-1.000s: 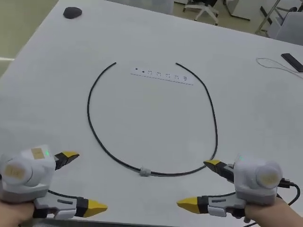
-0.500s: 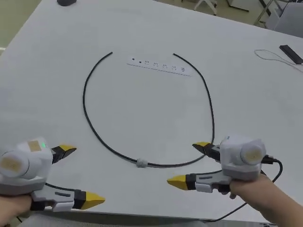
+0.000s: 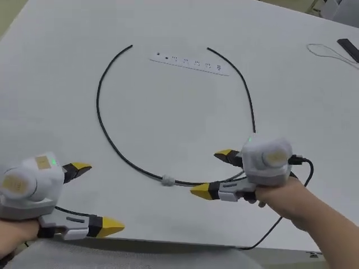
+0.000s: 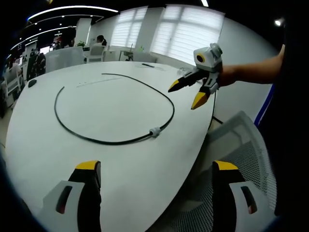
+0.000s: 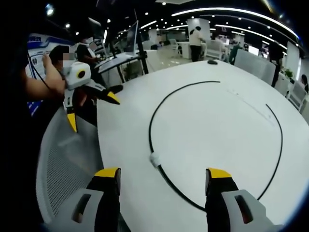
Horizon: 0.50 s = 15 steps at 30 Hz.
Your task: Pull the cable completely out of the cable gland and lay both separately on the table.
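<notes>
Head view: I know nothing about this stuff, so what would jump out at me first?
A long black cable curls in a big open loop across the white table, threaded through a small grey gland at the loop's near side. Two yellow-tipped grippers are held open near the table's edge: the left gripper off to the left, the right gripper close beside the gland.

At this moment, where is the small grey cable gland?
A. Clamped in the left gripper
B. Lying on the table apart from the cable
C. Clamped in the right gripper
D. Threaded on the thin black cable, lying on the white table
D: the small grey cable gland sits on the thin black cable on the white table, while the left gripper and right gripper are both open and hold nothing.
</notes>
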Available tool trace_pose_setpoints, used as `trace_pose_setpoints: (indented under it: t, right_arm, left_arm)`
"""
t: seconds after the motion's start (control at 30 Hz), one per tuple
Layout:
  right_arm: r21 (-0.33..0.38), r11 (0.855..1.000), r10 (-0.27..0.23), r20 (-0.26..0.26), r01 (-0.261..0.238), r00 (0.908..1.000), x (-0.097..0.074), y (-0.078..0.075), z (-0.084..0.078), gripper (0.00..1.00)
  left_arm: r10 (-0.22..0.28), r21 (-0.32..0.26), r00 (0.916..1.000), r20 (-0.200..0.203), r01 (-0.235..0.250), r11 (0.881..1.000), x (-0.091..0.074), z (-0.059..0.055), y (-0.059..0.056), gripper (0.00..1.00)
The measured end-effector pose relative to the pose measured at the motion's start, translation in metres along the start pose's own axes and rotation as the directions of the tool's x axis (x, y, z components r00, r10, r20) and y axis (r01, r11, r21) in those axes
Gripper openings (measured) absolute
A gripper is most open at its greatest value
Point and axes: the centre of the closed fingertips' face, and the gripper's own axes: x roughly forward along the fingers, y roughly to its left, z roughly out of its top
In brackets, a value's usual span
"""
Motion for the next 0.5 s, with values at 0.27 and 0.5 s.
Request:
trace_pose_setpoints:
  t: [0.27,0.5]
  right_arm:
    - [-0.054,0.998,0.038,-0.065,-0.042,0.9972,0.02,0.001,-0.005,0.61]
    - [-0.13,0.988,0.063,-0.13,-0.08,0.9895,0.036,0.001,-0.011,0.55]
  left_arm:
    - [0.013,-0.036,0.9998,0.014,-0.012,0.999,-0.001,-0.002,0.005,0.92]
    - [0.008,-0.071,0.9999,0.015,-0.006,0.997,0.001,-0.005,0.004,0.92]
